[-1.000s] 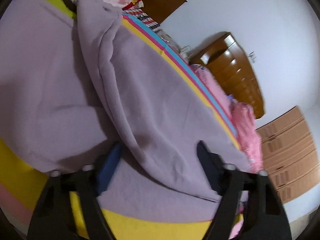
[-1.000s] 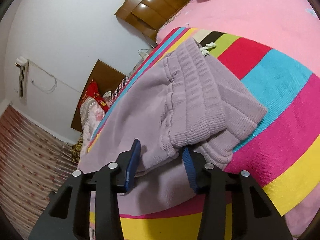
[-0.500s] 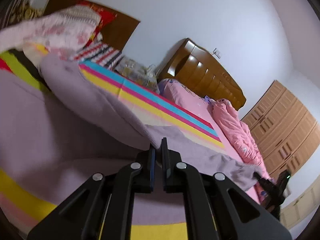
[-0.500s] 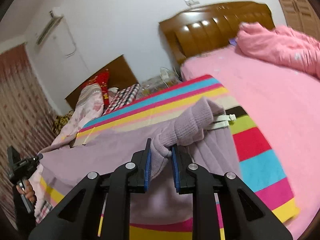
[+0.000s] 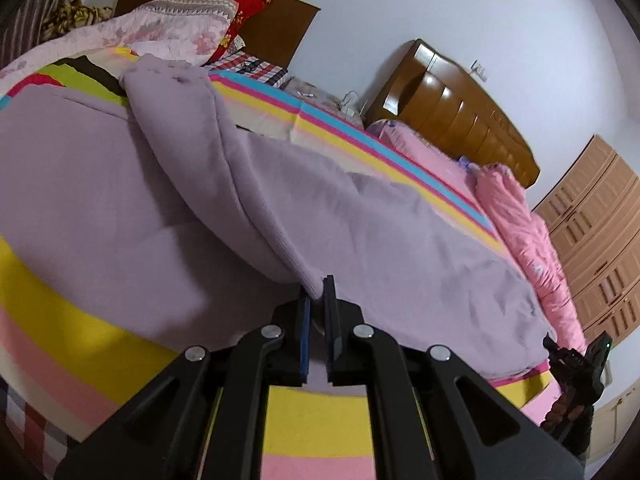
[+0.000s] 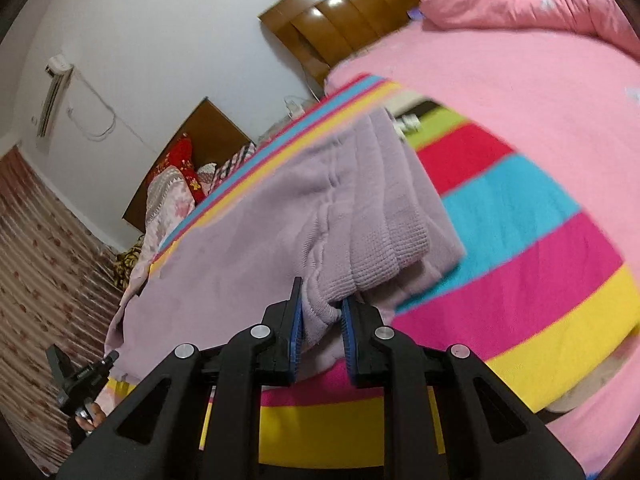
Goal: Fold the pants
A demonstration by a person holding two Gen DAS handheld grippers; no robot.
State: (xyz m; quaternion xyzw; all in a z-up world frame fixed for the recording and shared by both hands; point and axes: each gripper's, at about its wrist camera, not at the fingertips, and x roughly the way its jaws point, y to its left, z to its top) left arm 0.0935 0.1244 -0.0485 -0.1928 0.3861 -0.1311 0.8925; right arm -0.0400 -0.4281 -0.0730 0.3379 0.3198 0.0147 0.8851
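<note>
The lilac pants (image 5: 132, 184) lie spread across the striped blanket (image 5: 60, 320) on the bed, reaching out ahead of both sets of jaws. A second ago both grippers stood open around the cloth; now both have closed on it. The left gripper (image 5: 316, 300) is clenched nearly flat on a thin edge of a pant leg, which runs from the jaw tips up and away to the left as a raised ridge, so that part is already lifted off the layer beneath. The right gripper (image 6: 320, 320) grasps the ribbed waistband (image 6: 372, 240), a thick bunch pinched between its blue pads (image 6: 296, 336), with the rest of the band lying just beyond the tips.

With two ends of one long side held, the grasping step looks complete, and the next step is probably to lift and carry this edge over the far side to halve the pants. The thin left pinch could slip under tension; the bulky waistband should hold better.

Beyond the pants lie the pink sheet (image 6: 520, 80), a pink quilt (image 5: 528, 240), the wooden headboard (image 5: 460, 120) and a wardrobe (image 5: 592, 220).
</note>
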